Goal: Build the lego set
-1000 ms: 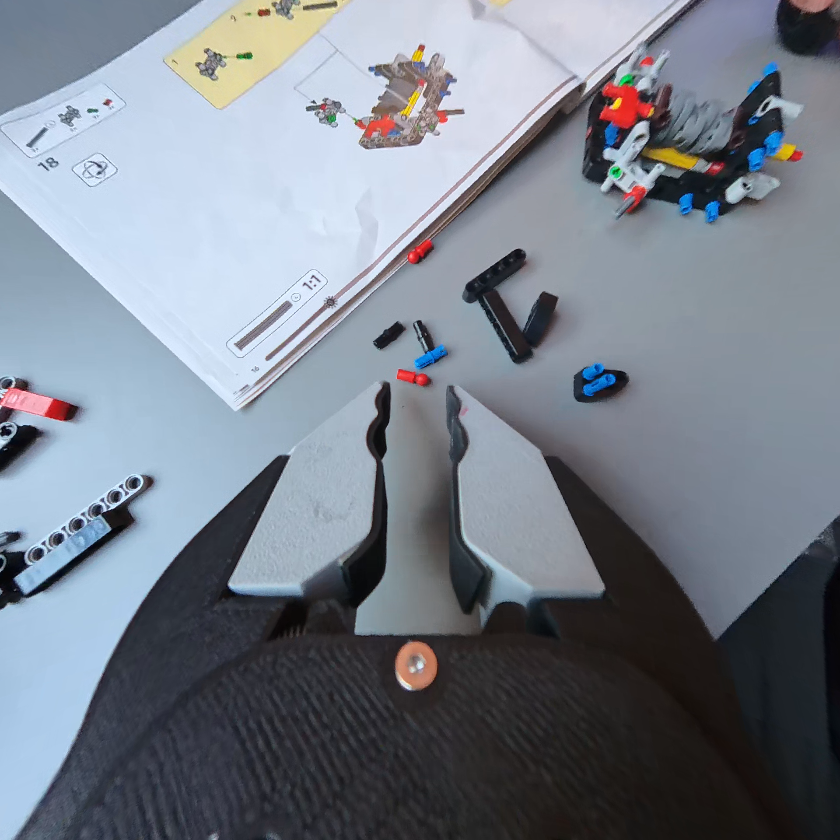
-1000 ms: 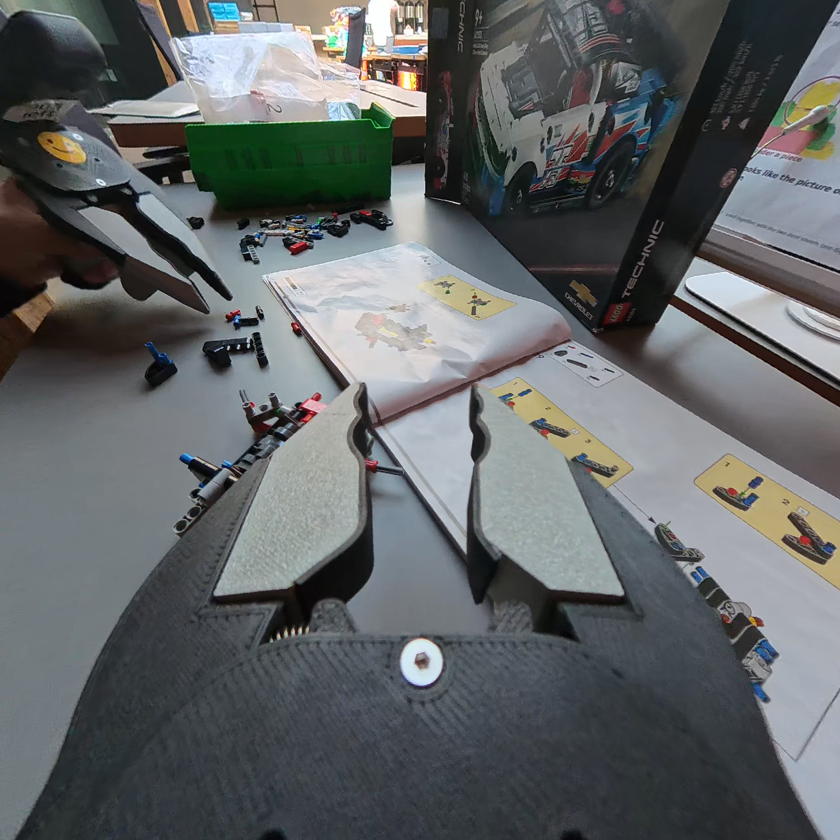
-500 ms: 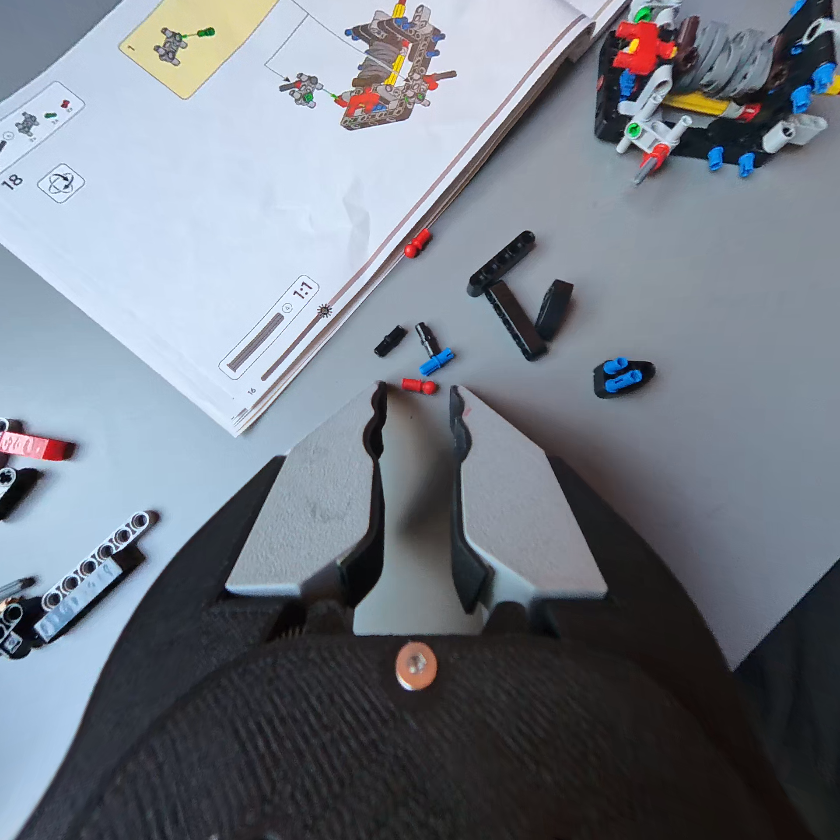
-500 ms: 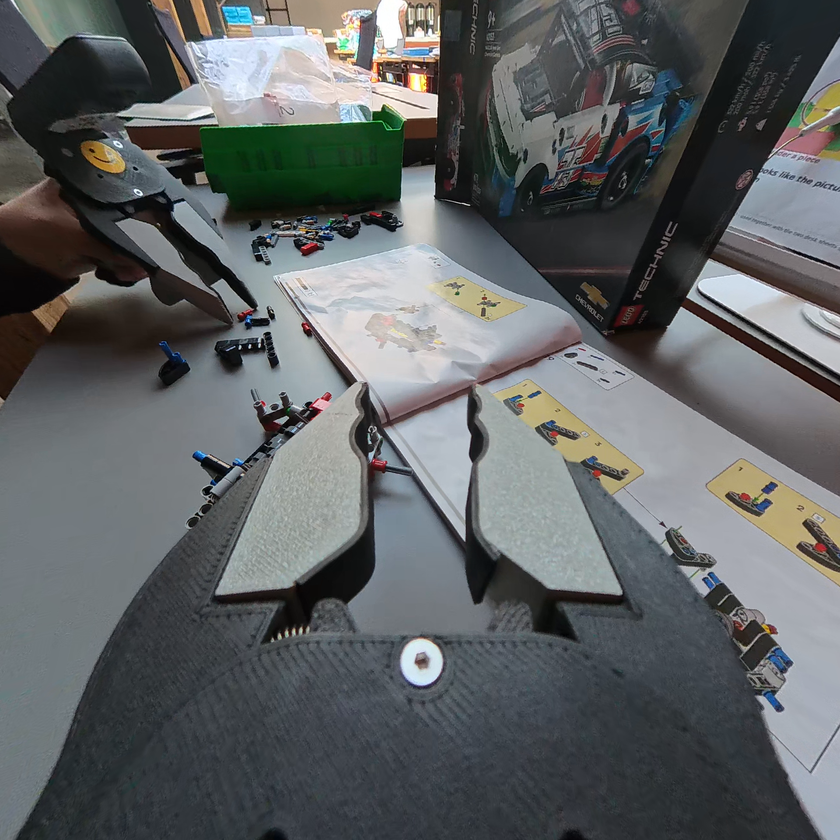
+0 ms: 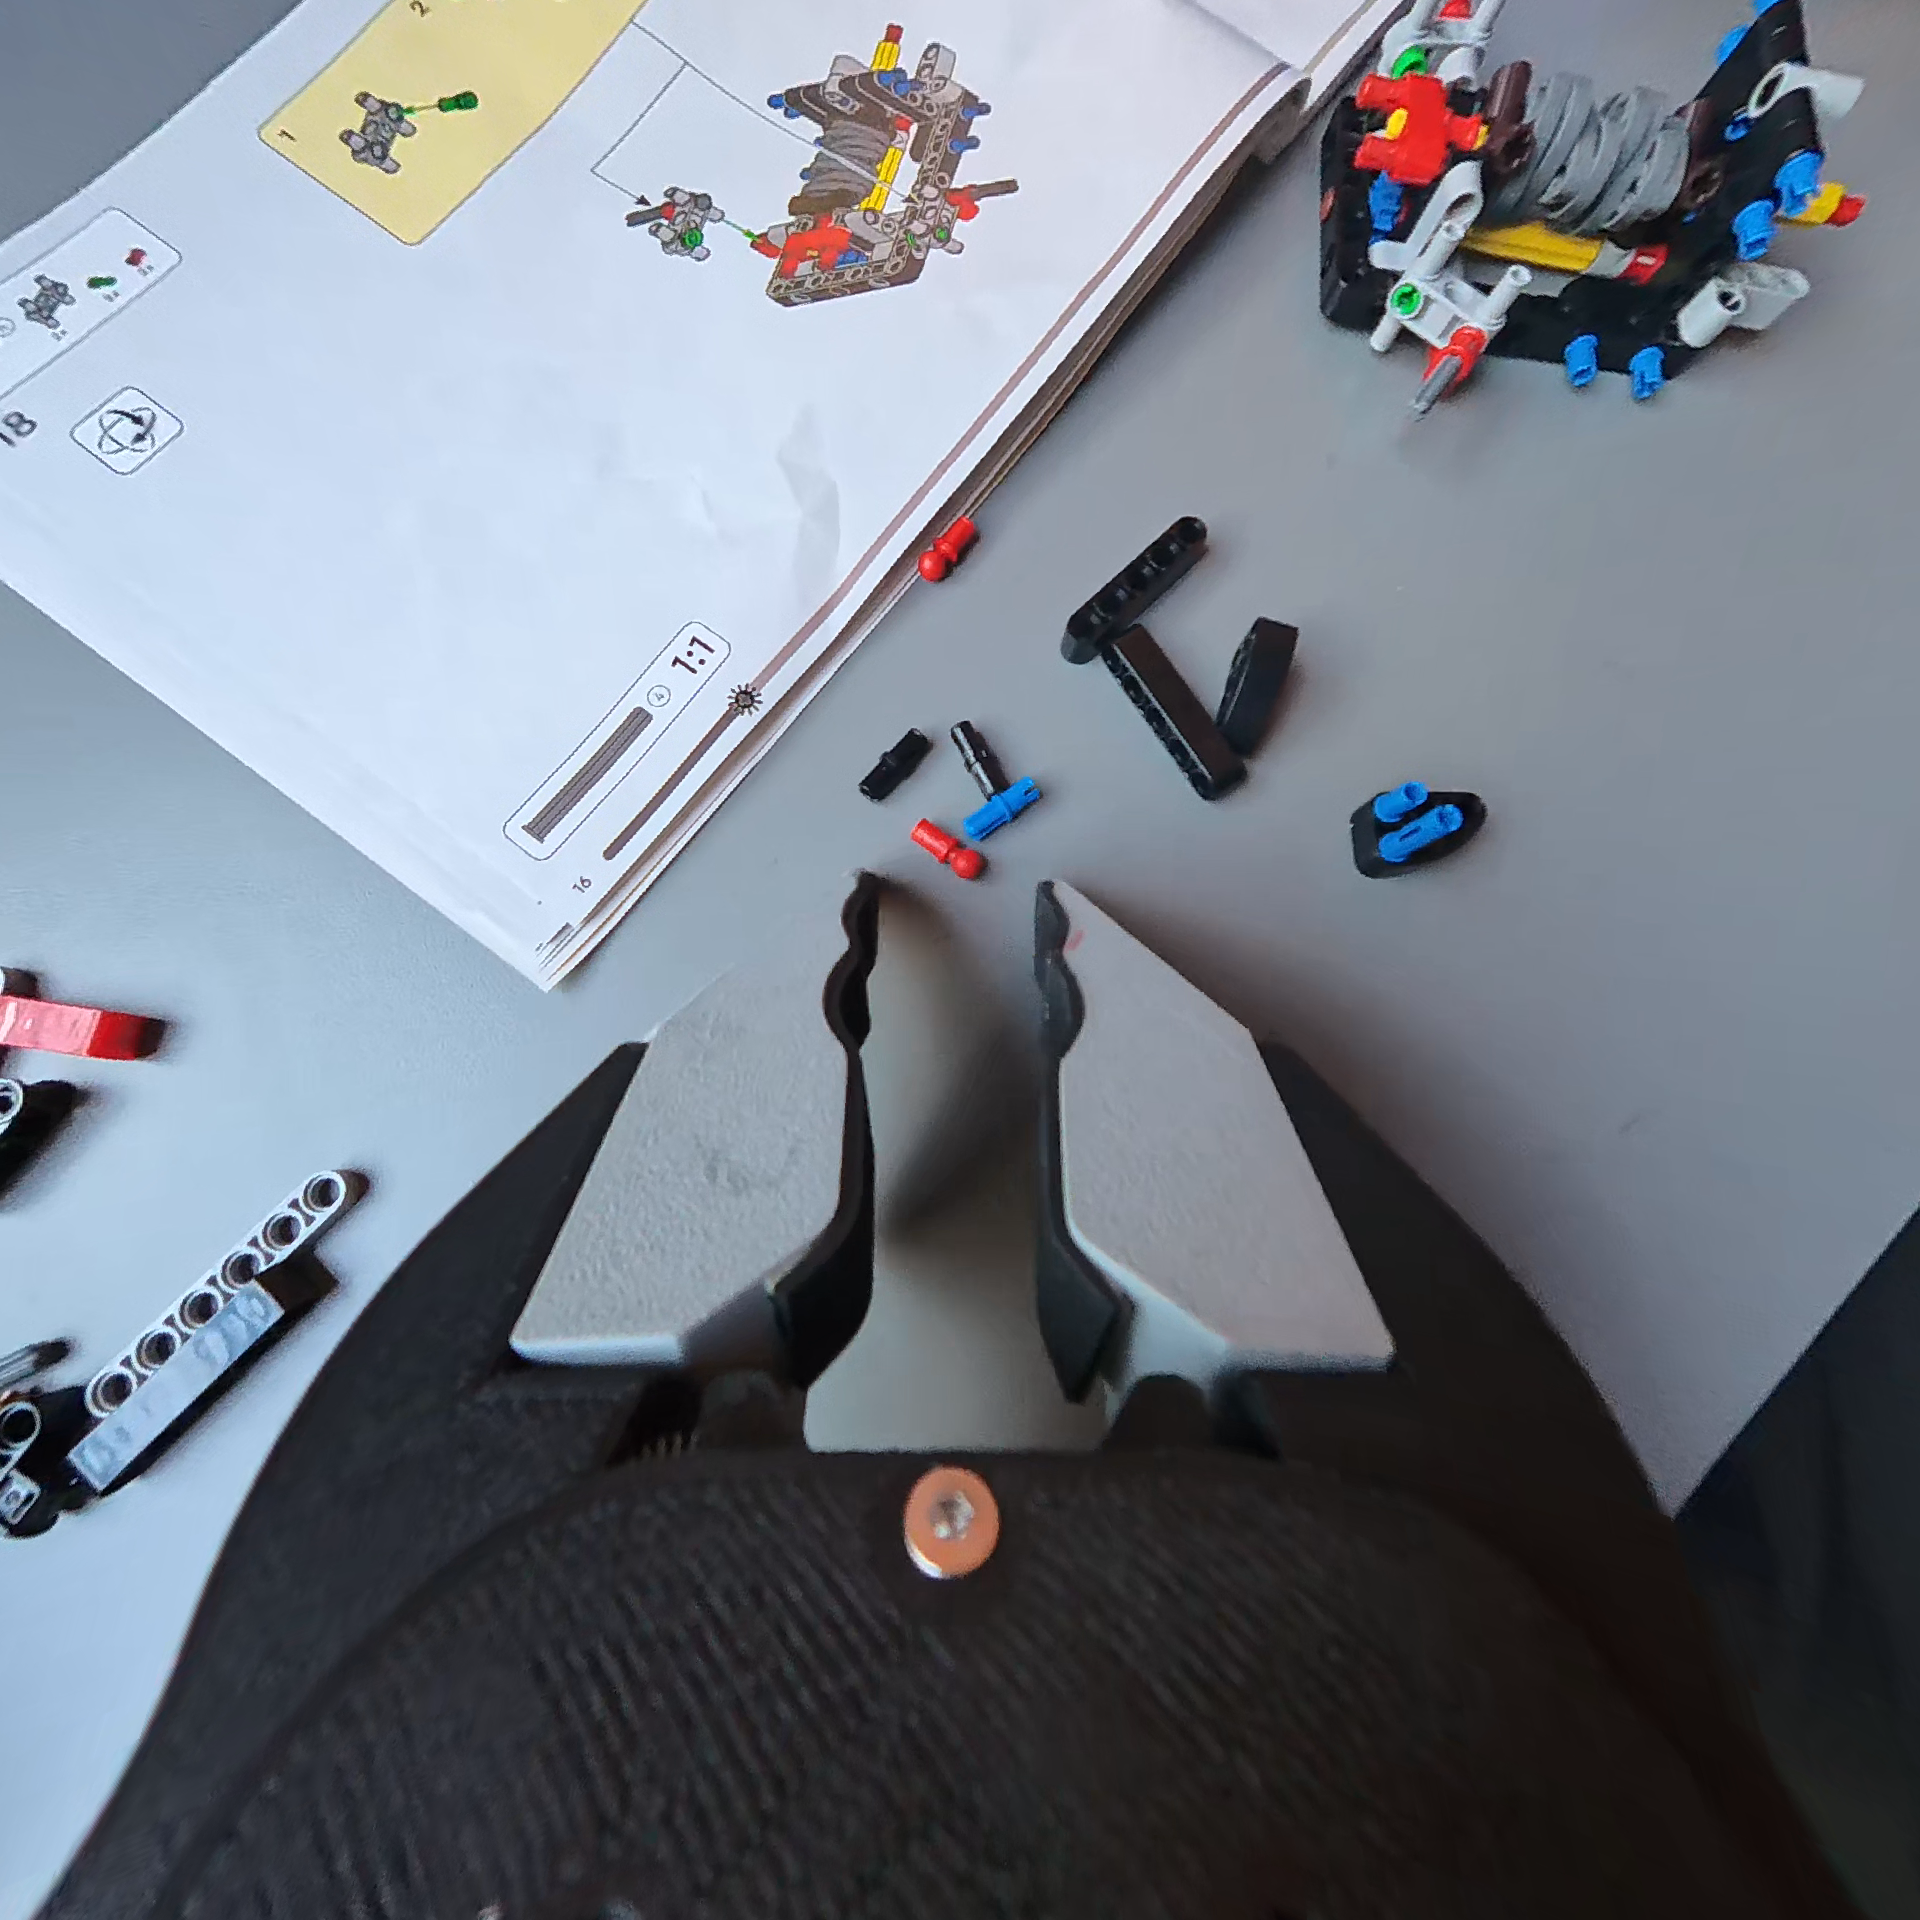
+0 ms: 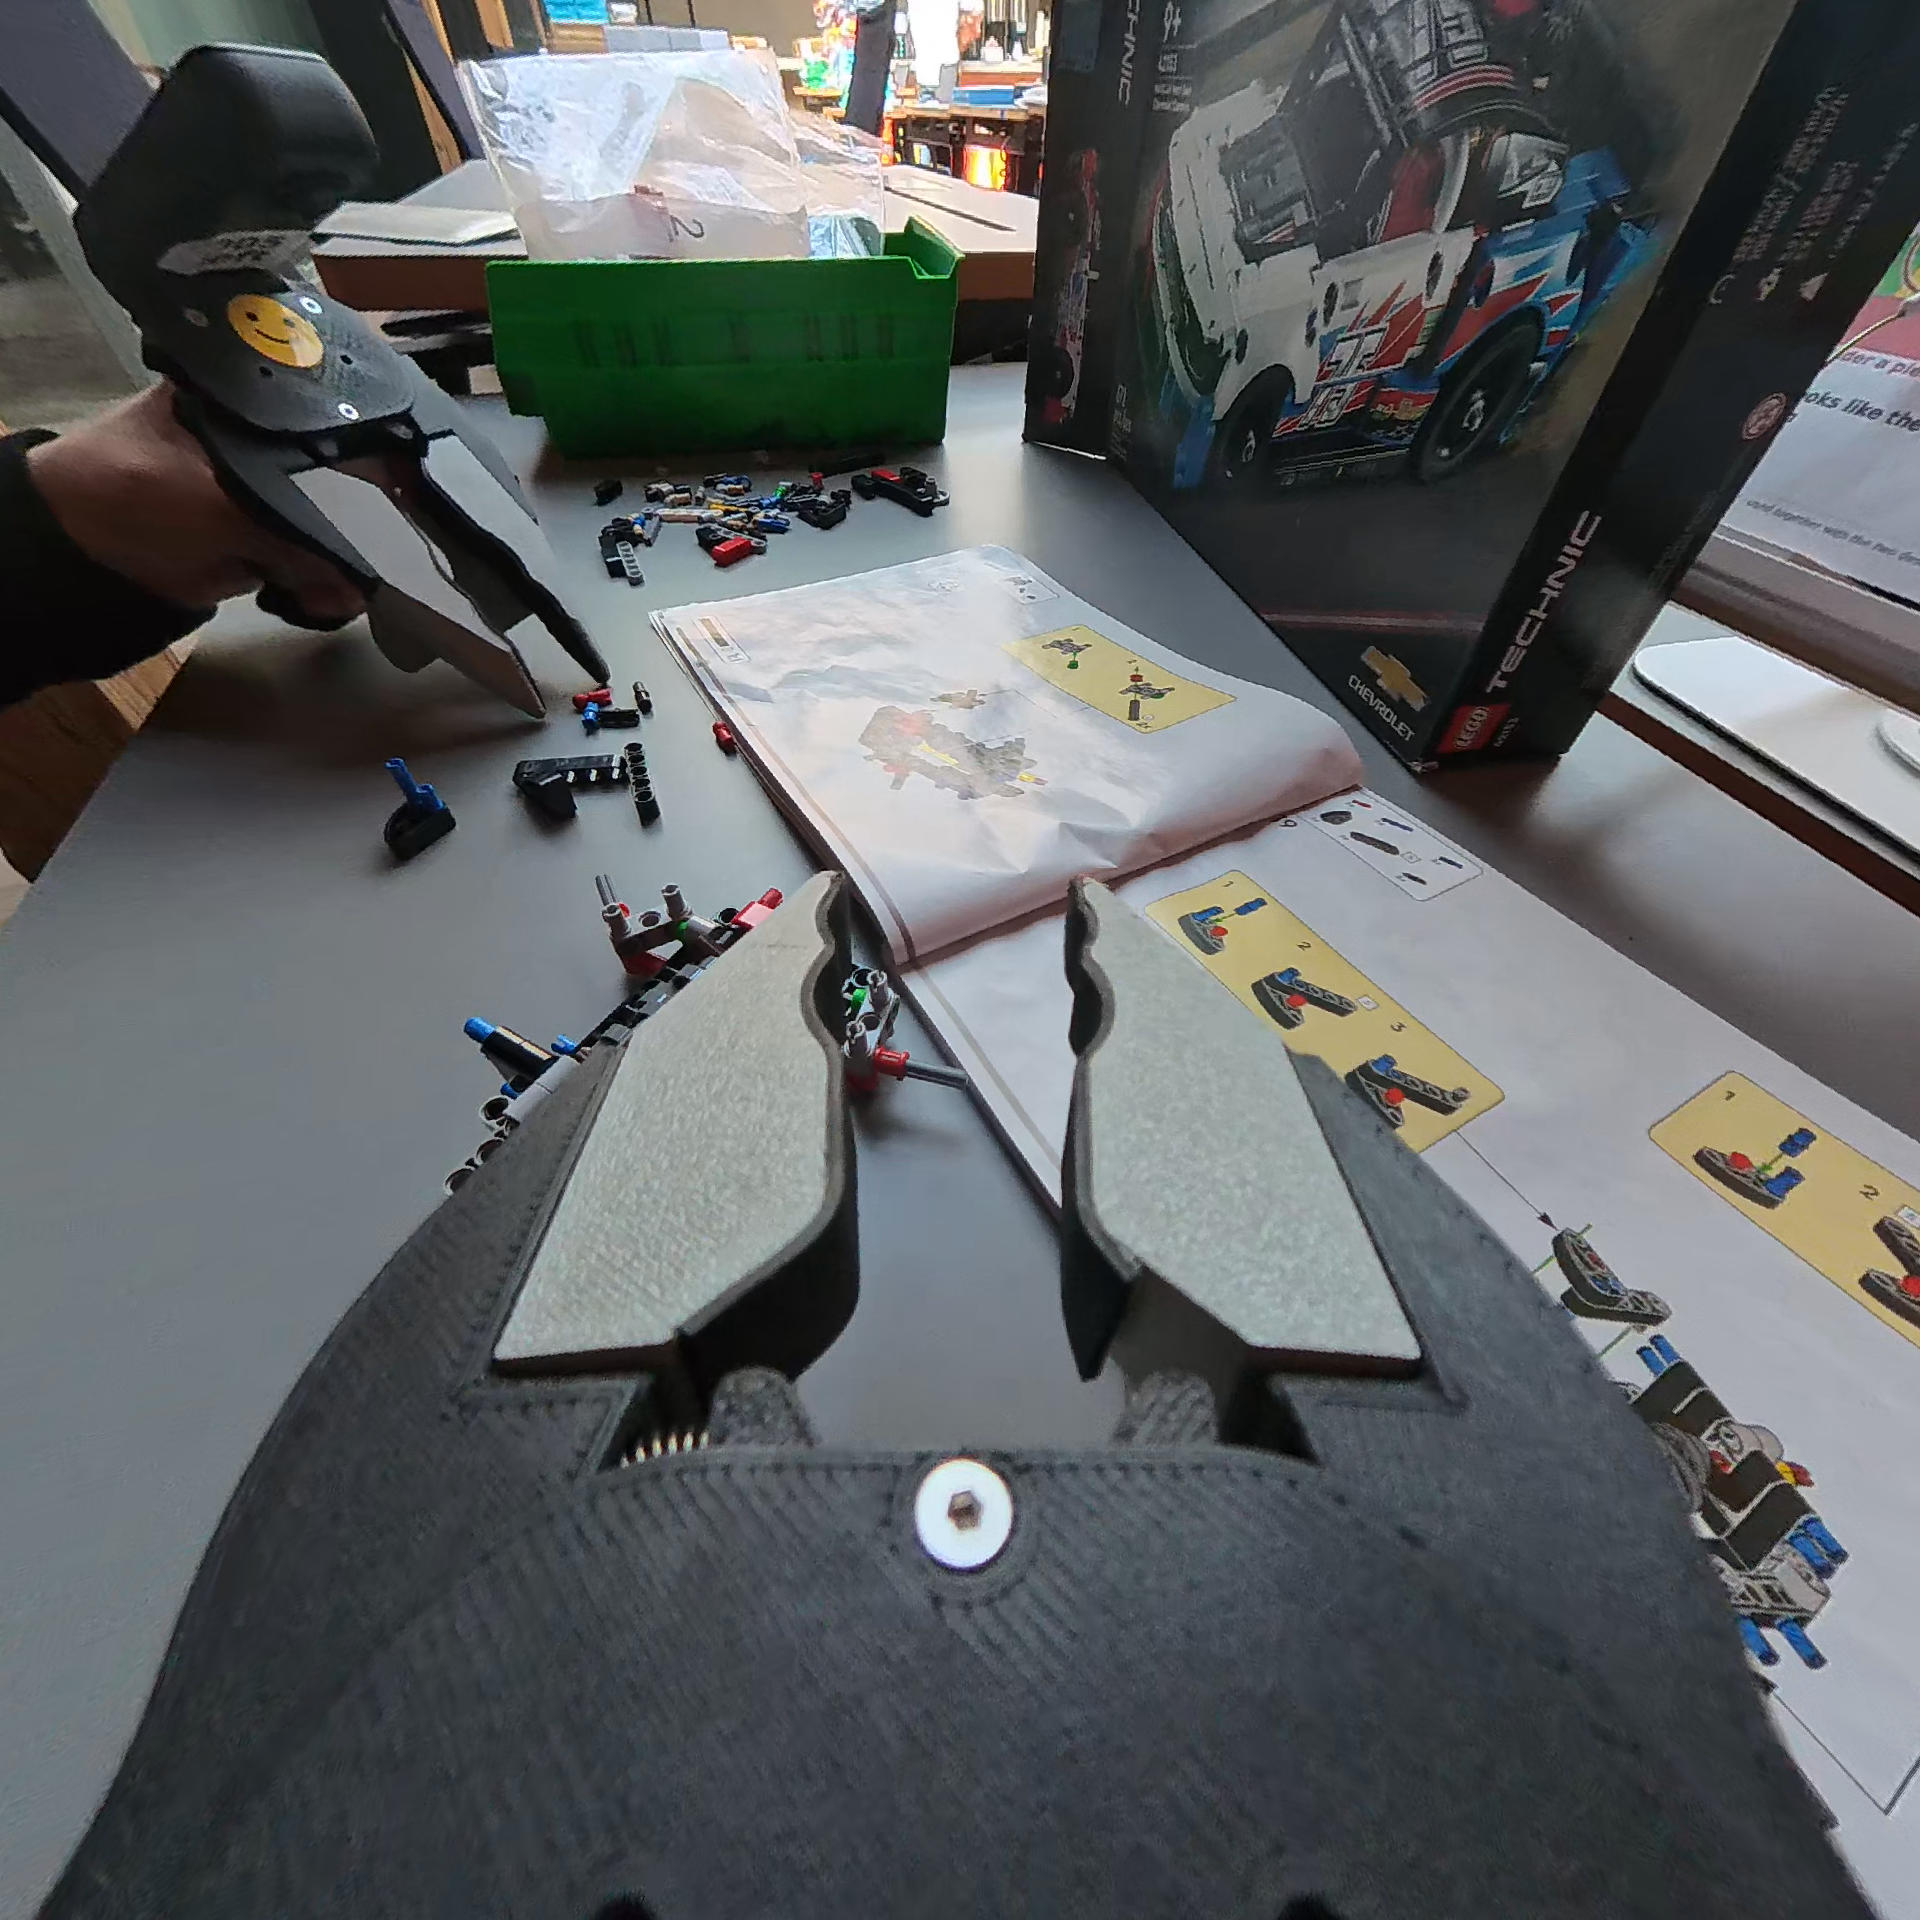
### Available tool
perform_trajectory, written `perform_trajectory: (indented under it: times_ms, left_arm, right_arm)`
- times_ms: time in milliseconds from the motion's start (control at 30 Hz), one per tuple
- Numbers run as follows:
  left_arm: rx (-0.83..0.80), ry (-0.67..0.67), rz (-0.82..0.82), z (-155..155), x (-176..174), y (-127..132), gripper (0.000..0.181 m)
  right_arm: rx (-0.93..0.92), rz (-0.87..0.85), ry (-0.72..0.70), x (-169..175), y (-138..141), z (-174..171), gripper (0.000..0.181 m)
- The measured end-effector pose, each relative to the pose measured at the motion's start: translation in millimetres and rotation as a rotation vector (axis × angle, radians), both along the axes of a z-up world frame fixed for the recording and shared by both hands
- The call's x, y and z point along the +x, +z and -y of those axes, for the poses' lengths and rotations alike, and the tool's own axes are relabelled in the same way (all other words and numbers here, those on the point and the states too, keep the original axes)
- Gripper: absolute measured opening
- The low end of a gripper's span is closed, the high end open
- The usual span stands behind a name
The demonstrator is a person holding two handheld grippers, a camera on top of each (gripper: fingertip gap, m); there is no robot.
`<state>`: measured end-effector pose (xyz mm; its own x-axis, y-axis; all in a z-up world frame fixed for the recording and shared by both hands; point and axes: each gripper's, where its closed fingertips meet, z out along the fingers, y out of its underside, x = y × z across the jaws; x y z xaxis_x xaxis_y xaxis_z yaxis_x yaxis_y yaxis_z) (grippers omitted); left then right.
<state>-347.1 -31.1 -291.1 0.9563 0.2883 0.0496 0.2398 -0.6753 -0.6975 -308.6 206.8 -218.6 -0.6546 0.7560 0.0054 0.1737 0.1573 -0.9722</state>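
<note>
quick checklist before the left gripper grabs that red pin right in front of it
1. Left gripper open: ok, the fingers stand apart with nothing between them.
2. Red pin lined up with the gap: ok, just ahead of the tips.
3. Clear of neighbours: not ok, the blue pin lies close beside it.
4. Tips down at table level: cannot tell.
5. Right gripper out of the way: ok, open over the instruction booklet.
</note>
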Motion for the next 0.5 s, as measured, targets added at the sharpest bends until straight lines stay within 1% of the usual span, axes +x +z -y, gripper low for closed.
perform_trajectory:
  times_ms: [67, 200, 267, 367, 433, 500]
  left_arm:
    - [-0.012, -0.013, -0.021, 0, 0, 0, 0.029]
    - [-0.068, -0.09, -0.089, 3, -3, 0, 0.036]
    - [-0.069, -0.152, -0.105, 1, -2, 4, 0.037]
    - [-0.063, -0.283, -0.115, -5, 5, 10, 0.033]
    - [-0.098, -0.352, -0.108, -5, 6, 8, 0.029]
    - [-0.133, -0.39, -0.084, -4, 4, 3, 0.031]
  right_arm:
    - [-0.001, 0.001, 0.003, 0, 0, 1, 0.038]
    - [-0.001, 0.003, 0.011, 1, 0, 2, 0.038]
    - [-0.001, 0.001, 0.013, 1, 0, 2, 0.038]
    - [-0.004, 0.002, 0.02, 2, 0, 3, 0.037]
    - [-0.004, 0.004, 0.023, 2, 0, 3, 0.037]
    - [-0.002, 0.006, 0.025, 2, -1, 4, 0.037]
